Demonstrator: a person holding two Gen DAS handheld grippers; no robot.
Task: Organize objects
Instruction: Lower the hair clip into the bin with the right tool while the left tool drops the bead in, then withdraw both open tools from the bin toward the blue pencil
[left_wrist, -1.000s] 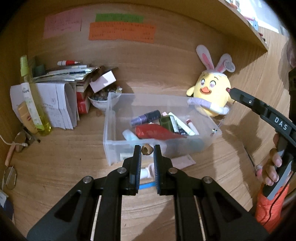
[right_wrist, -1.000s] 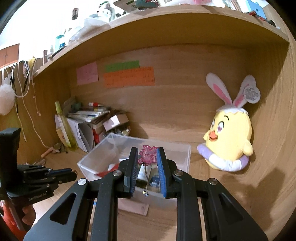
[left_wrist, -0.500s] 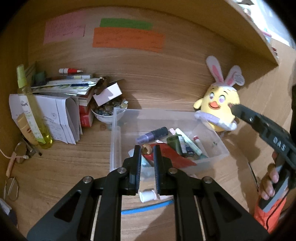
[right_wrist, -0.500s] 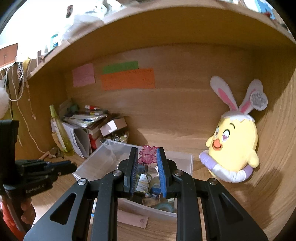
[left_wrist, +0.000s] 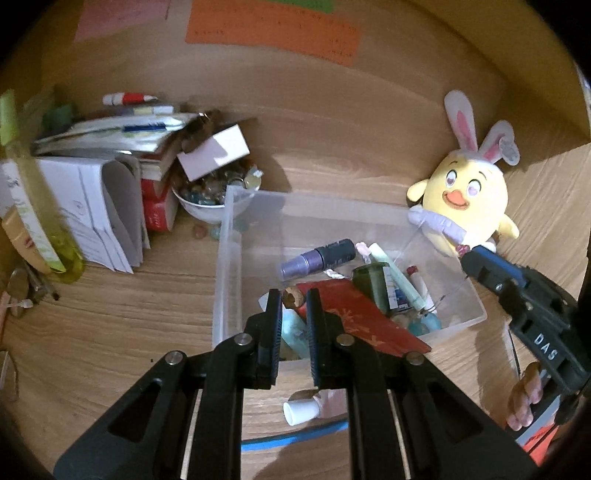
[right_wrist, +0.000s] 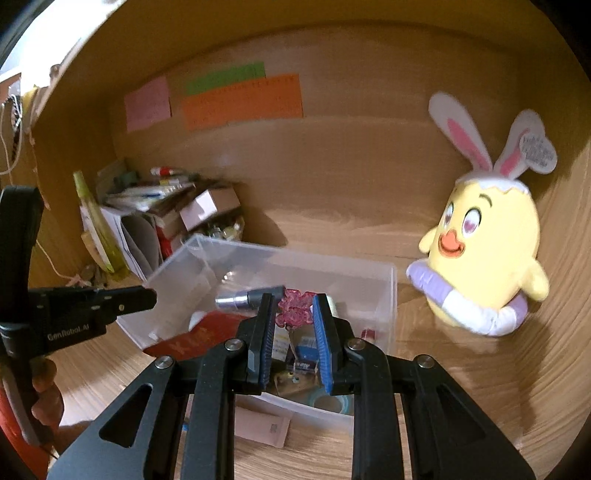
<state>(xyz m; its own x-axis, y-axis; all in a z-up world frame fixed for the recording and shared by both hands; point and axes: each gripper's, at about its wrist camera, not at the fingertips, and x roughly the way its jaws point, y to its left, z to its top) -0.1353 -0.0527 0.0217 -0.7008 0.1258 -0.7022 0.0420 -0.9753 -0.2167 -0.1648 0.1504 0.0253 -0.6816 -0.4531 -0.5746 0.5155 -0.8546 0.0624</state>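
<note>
While both loads hang over clear bin (left_wrist: 225, 258): left gripper (left_wrist: 292, 300) pinching brown nut-like bit (left_wrist: 293, 296), right gripper (right_wrist: 295, 312) pinching pink charm (right_wrist: 294, 309). Next: I release inside.

The small brown thing (left_wrist: 293, 297) pinched in the left hand-held gripper (left_wrist: 292, 300) is too tiny to name. Its fingers cover the near part of the clear bin (left_wrist: 225, 258), and the pale tube (left_wrist: 295, 332) lying there shows only between them. The writing on the orange note (right_wrist: 243, 101) on the far wall is a blur (so is the tag (right_wrist: 537, 153) on the plush chick's (right_wrist: 487, 251) ear). At the left edge the yellow-green bottle (left_wrist: 22, 192) is smeared and partly cut off. The white-capped tube (left_wrist: 306, 408) on the table is half hidden behind the gripper's arms.
</note>
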